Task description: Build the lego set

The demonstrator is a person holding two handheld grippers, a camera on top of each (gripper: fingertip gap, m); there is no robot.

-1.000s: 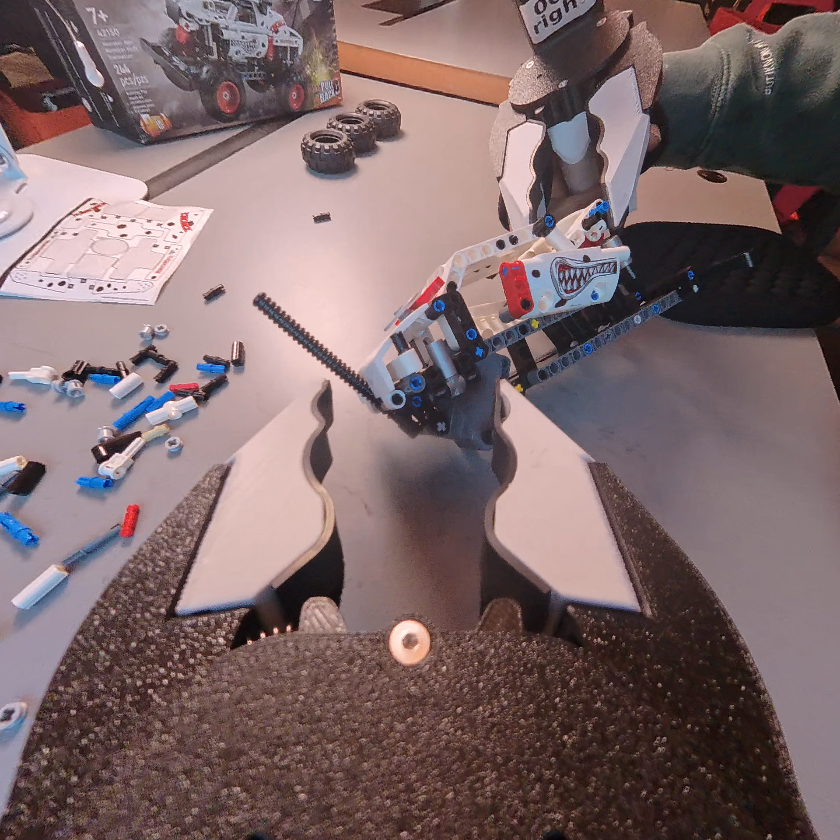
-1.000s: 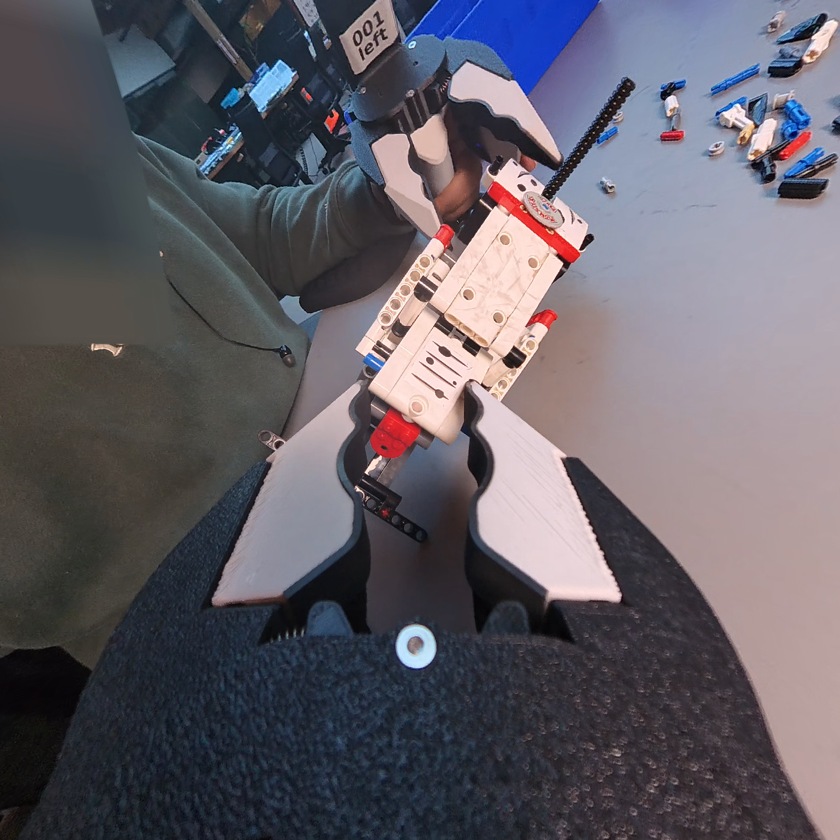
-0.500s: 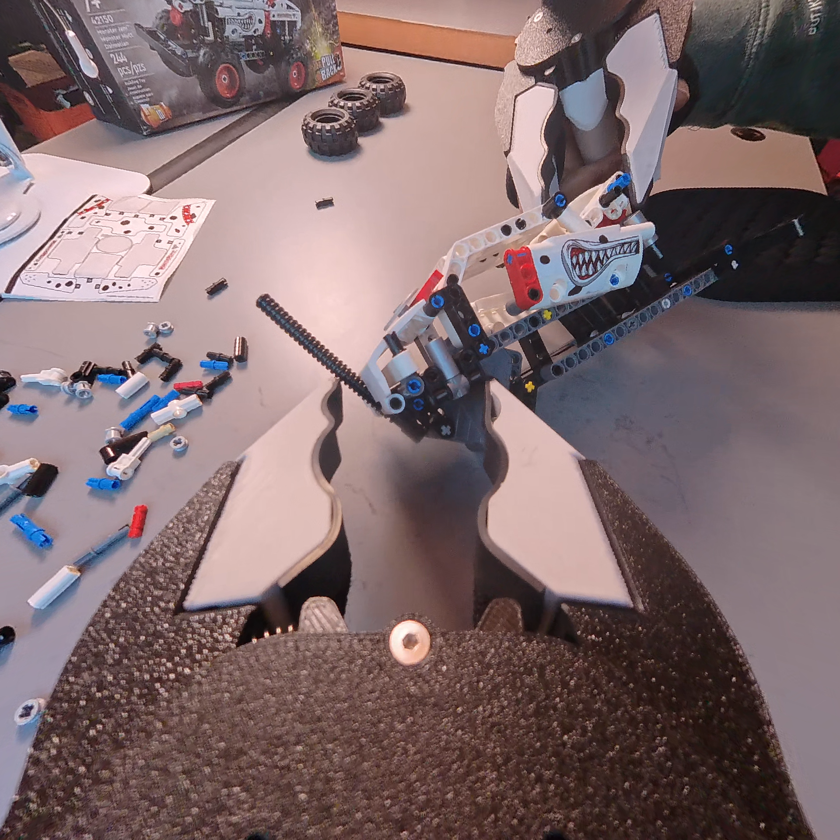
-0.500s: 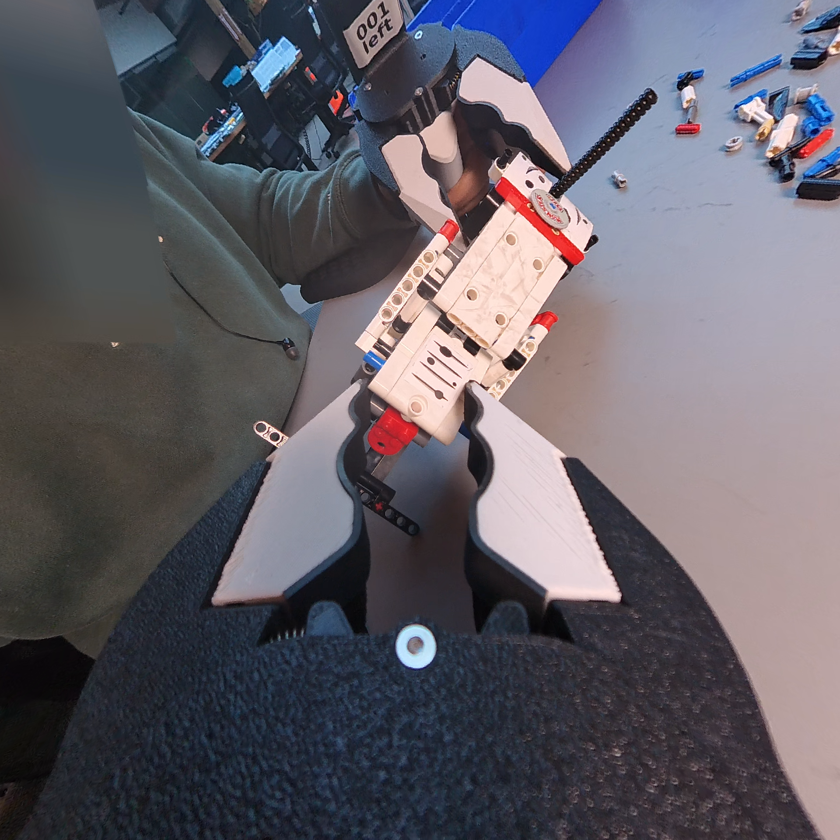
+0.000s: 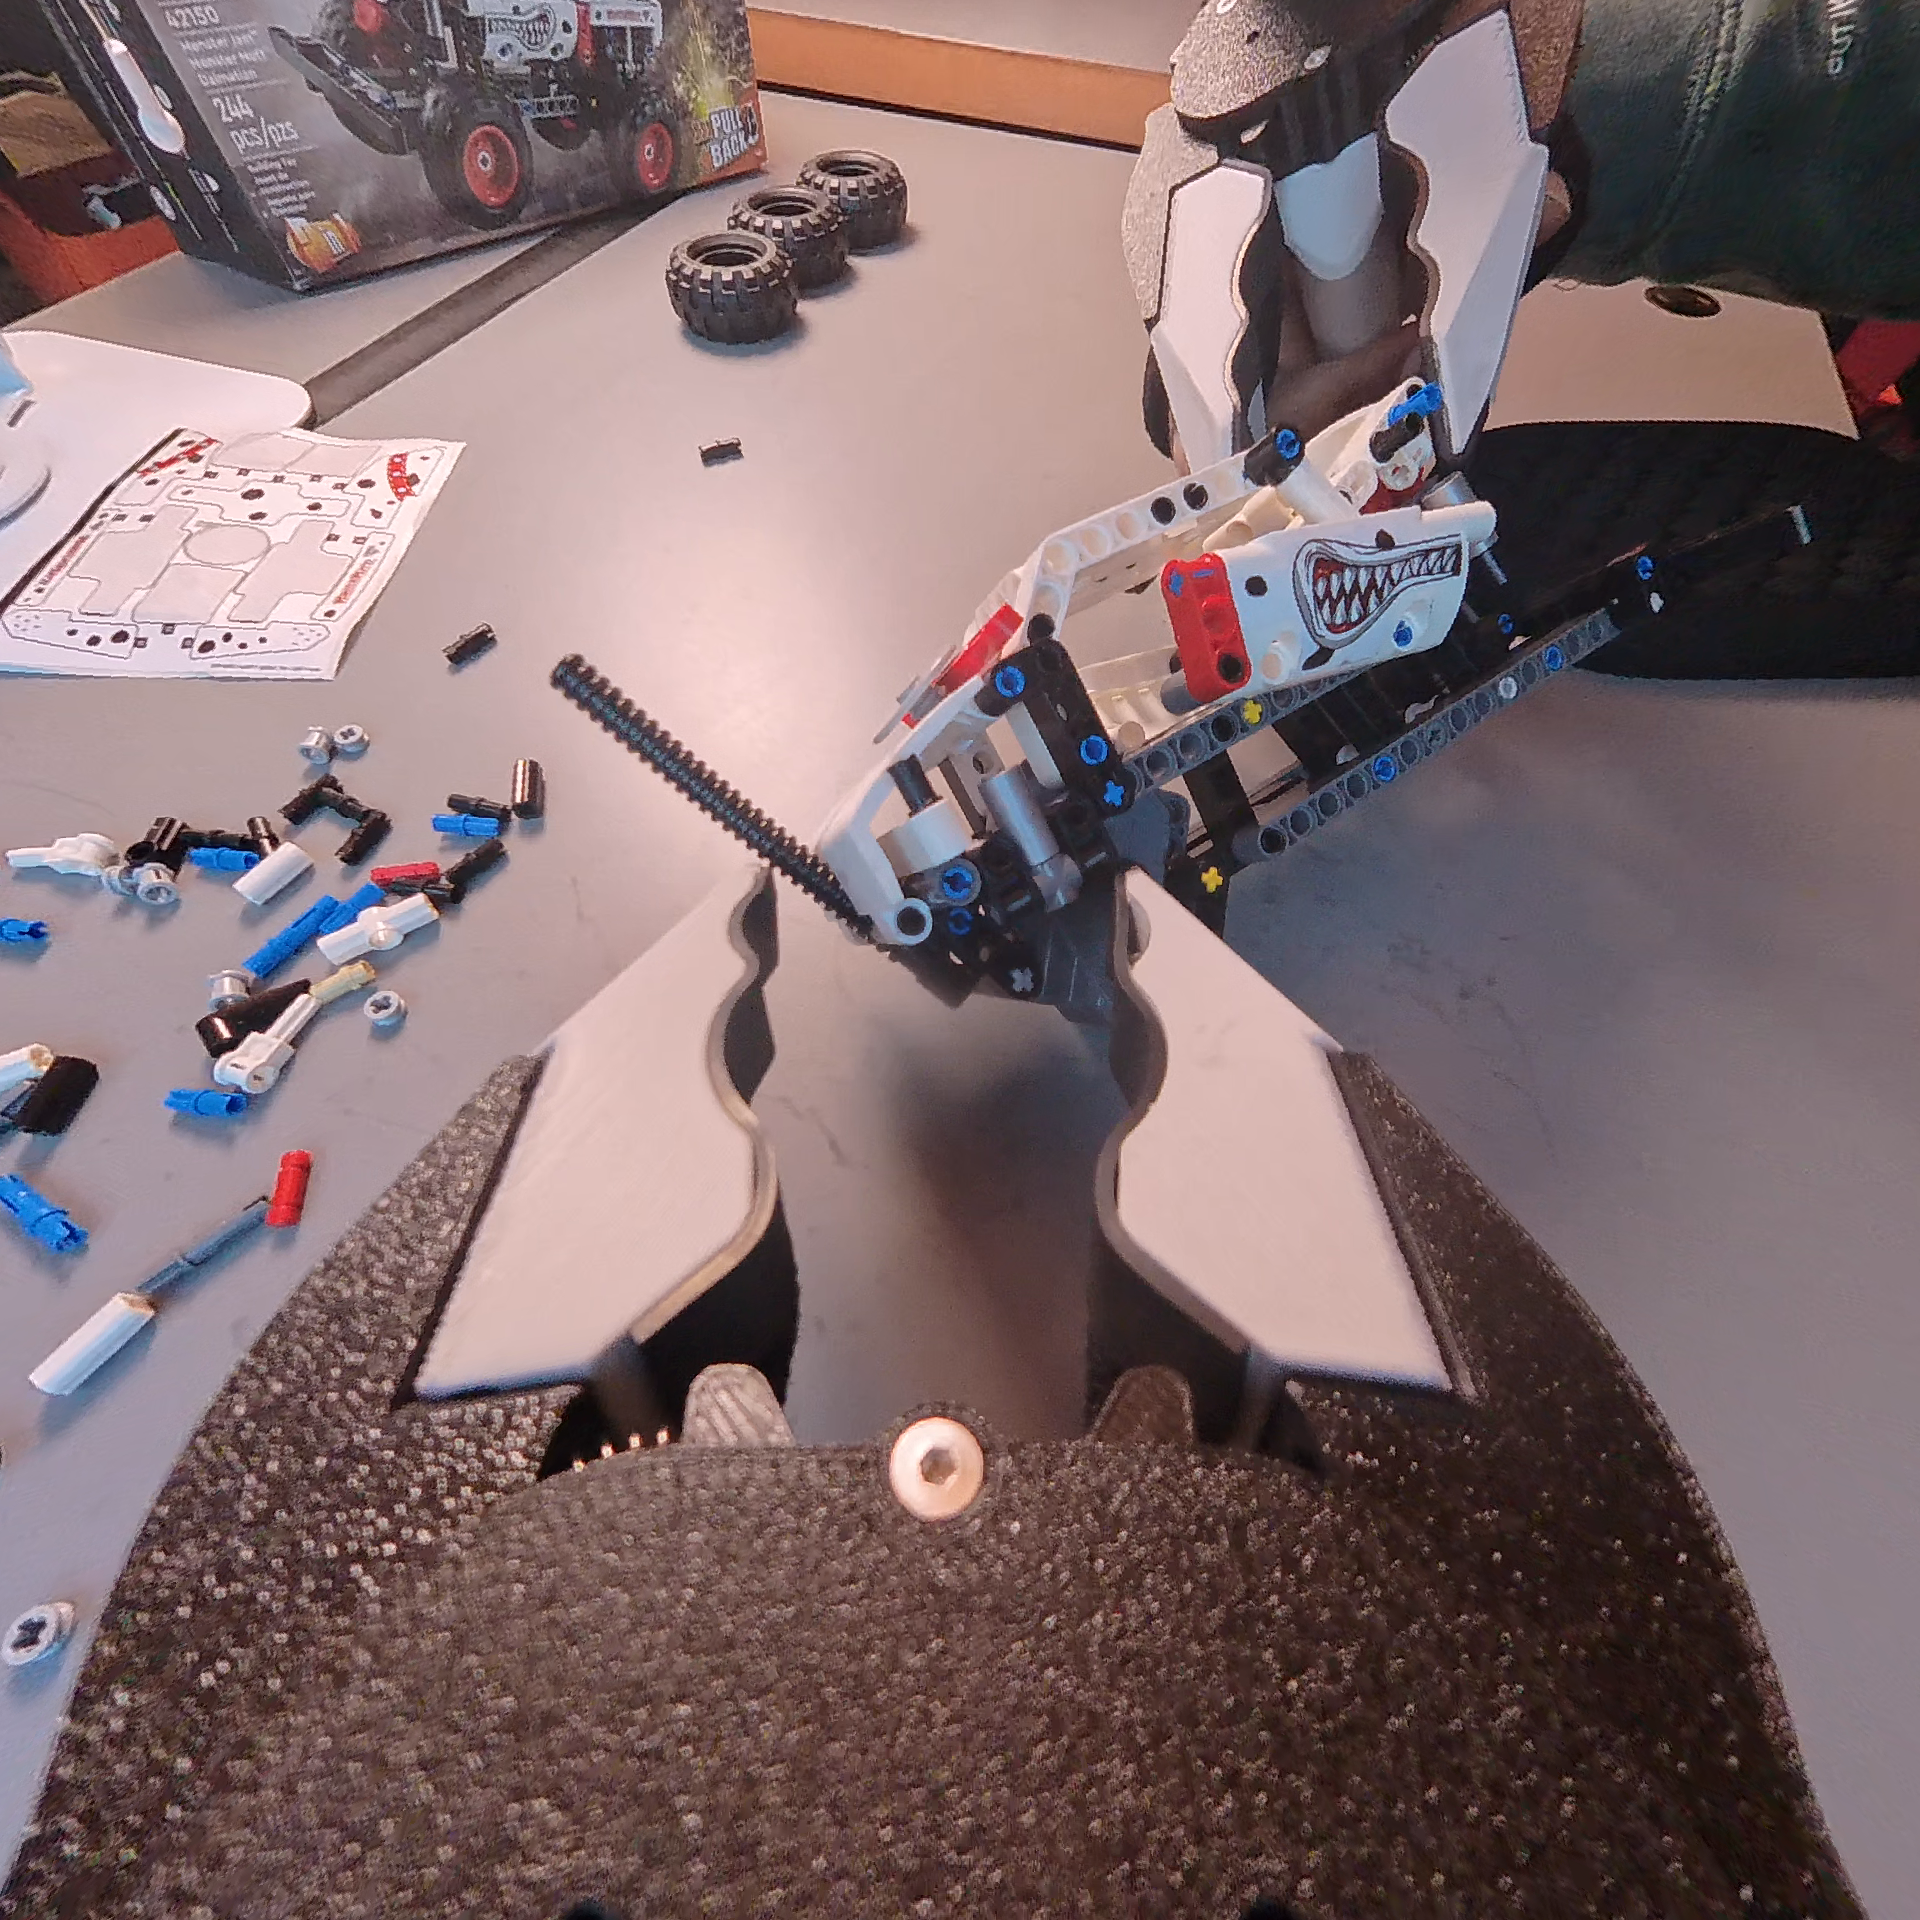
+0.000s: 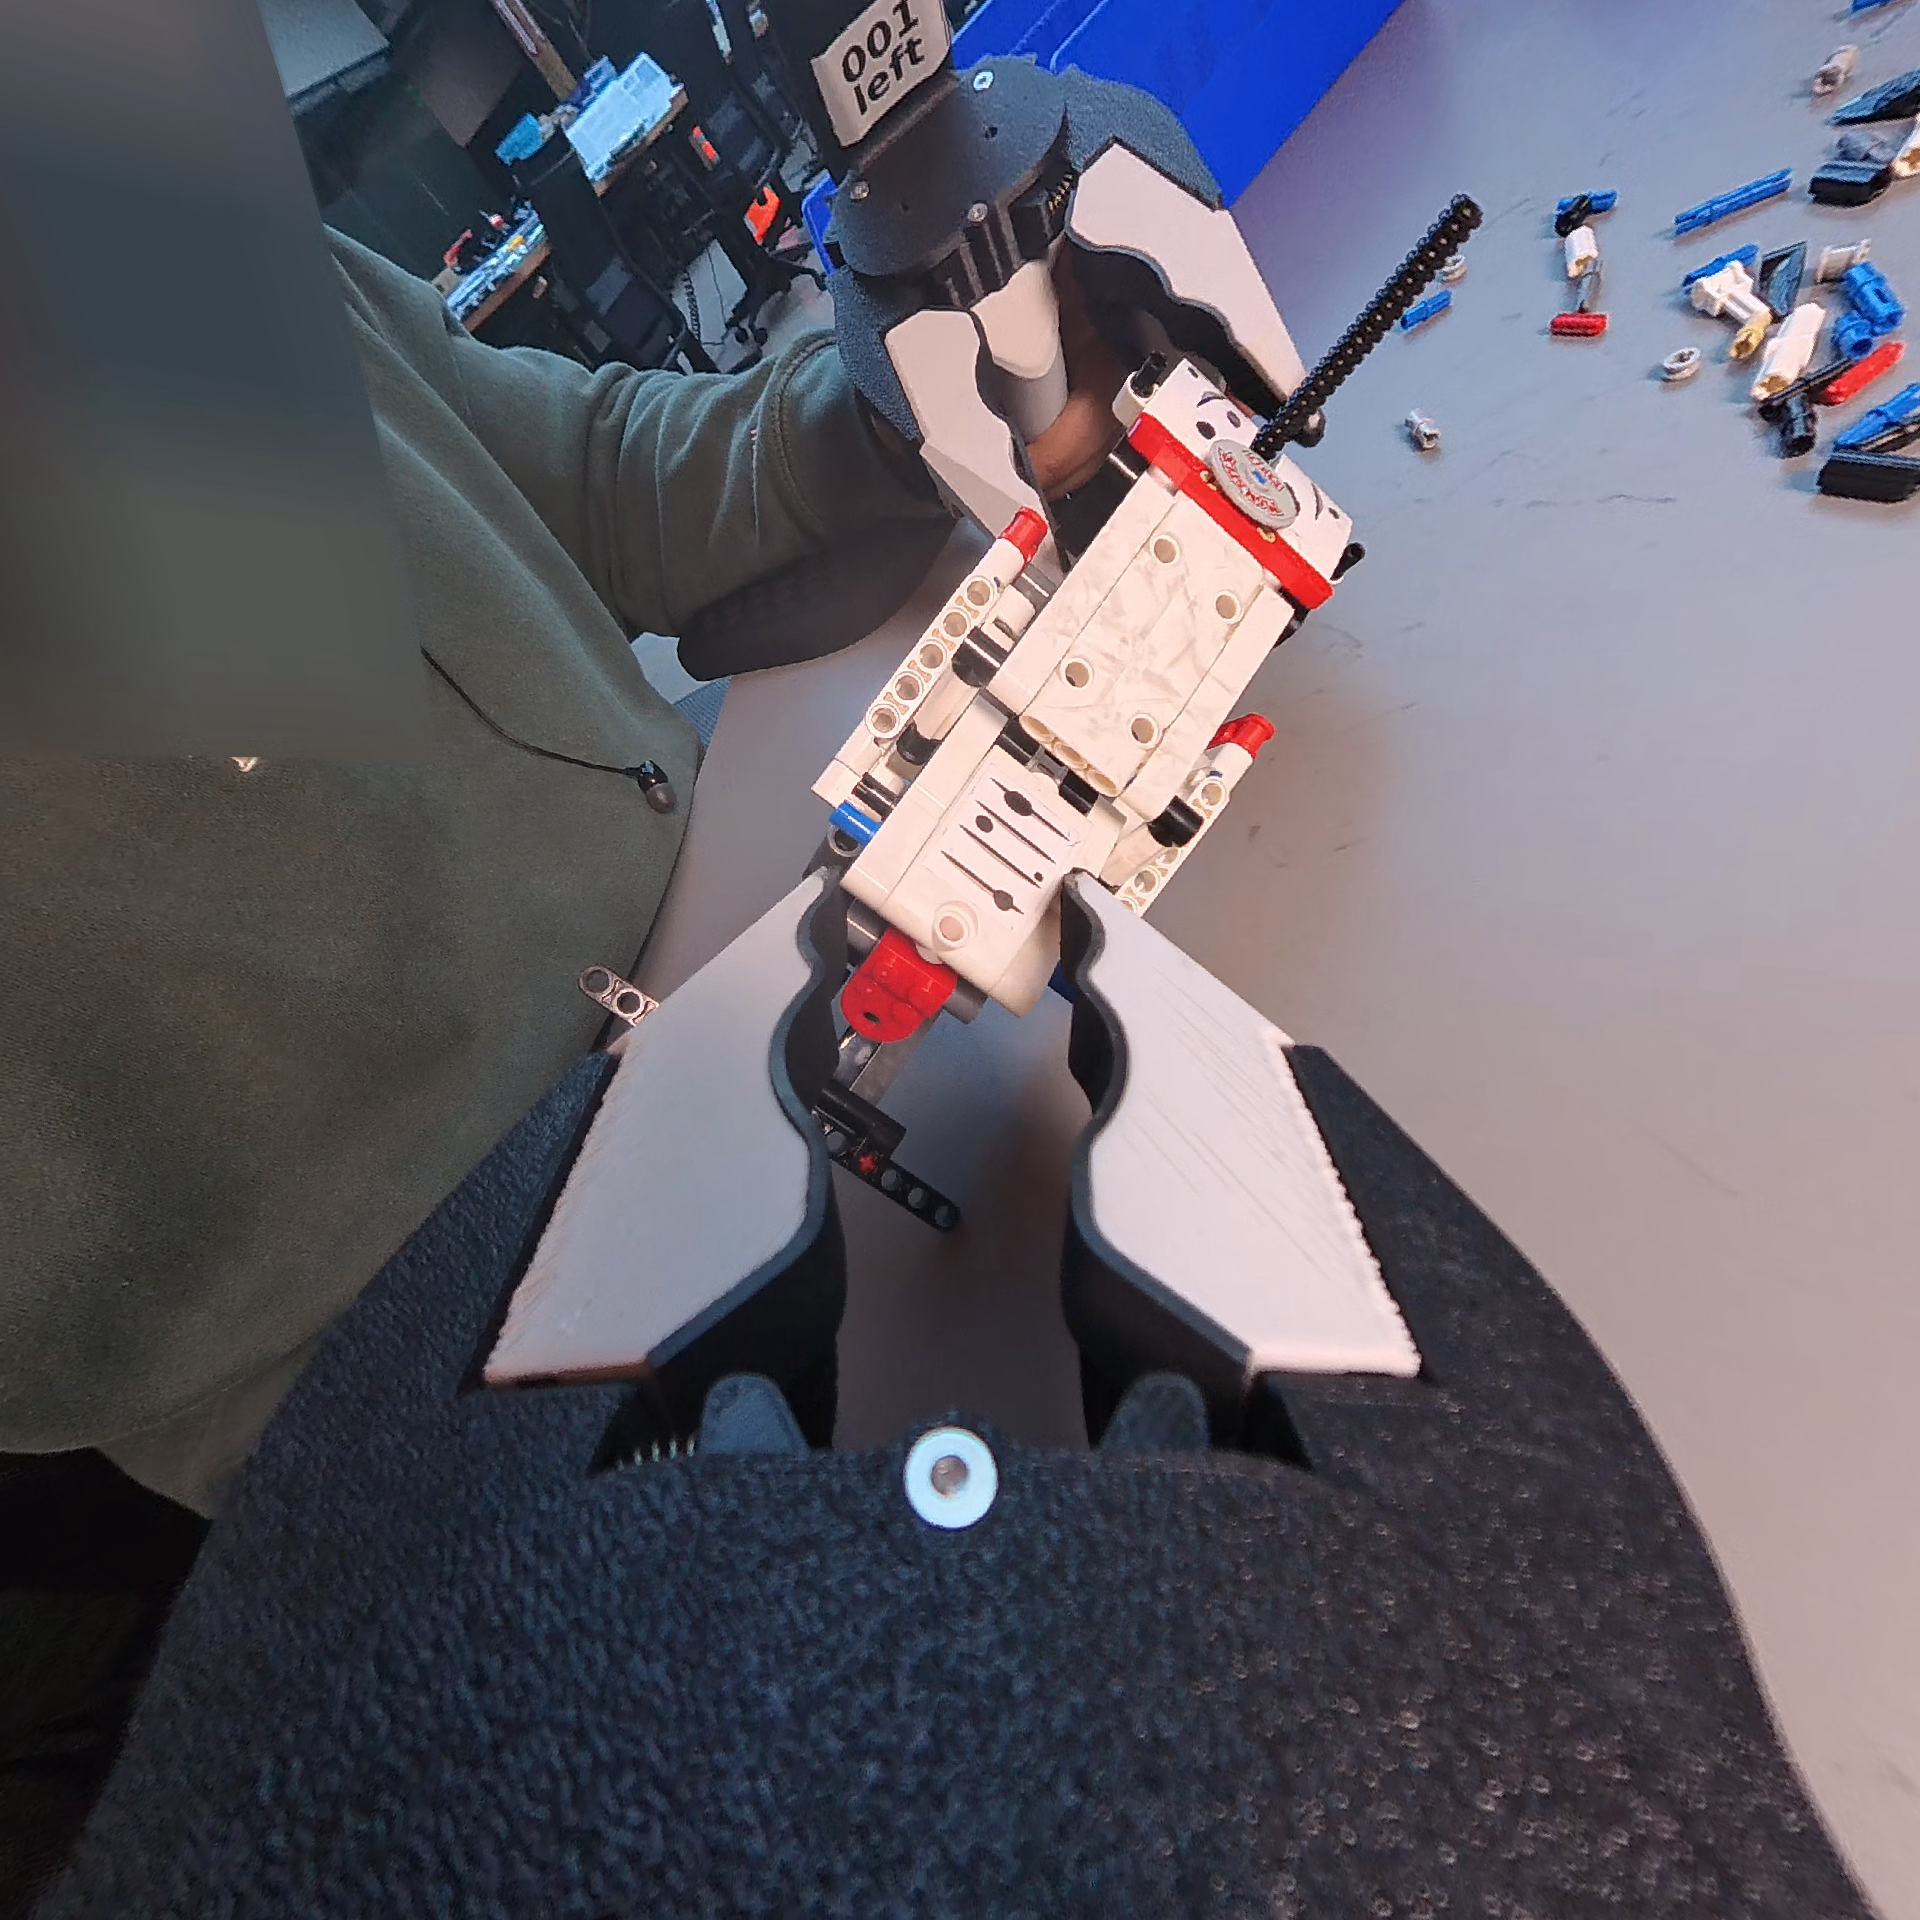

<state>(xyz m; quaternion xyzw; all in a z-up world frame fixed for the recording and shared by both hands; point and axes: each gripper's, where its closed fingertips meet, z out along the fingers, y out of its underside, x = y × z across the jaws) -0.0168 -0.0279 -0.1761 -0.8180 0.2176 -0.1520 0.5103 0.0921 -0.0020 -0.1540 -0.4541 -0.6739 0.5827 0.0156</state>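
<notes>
Toward the table's (image 5: 1558, 1143) left edge lie the loose pieces (image 5: 260, 935), with the sticker sheet (image 5: 218, 561) behind them and, near the far edge, the set's box (image 5: 416, 125) and three black tyres (image 5: 790, 239) — none of it touched.

The truck body (image 5: 1195, 717) hangs above the middle of the table, carried between the two grippers. Its long axis runs from the left gripper (image 5: 940, 940) up and away to the right gripper (image 5: 1340, 416), nose end high, so each gripper has one end straight ahead of its fingers. A black ribbed antenna (image 5: 707, 779) sticks out of the low end toward the loose pieces.

The left gripper is part-open: its right finger (image 5: 1226, 1091) lies against the dark grey tail block, while the left finger (image 5: 665, 1039) looks just clear of the model beside the antenna base. I cannot tell whether that counts as a firm grip.

In the right wrist view the right gripper (image 6: 940, 935) is narrowed onto the white nose of the model (image 6: 1081, 707), both fingers touching its sides, holding it tilted. The left gripper (image 6: 1091, 353) stands at the far end.

The right one seems to bear the weight — any reorienting probably pivots there.
</notes>
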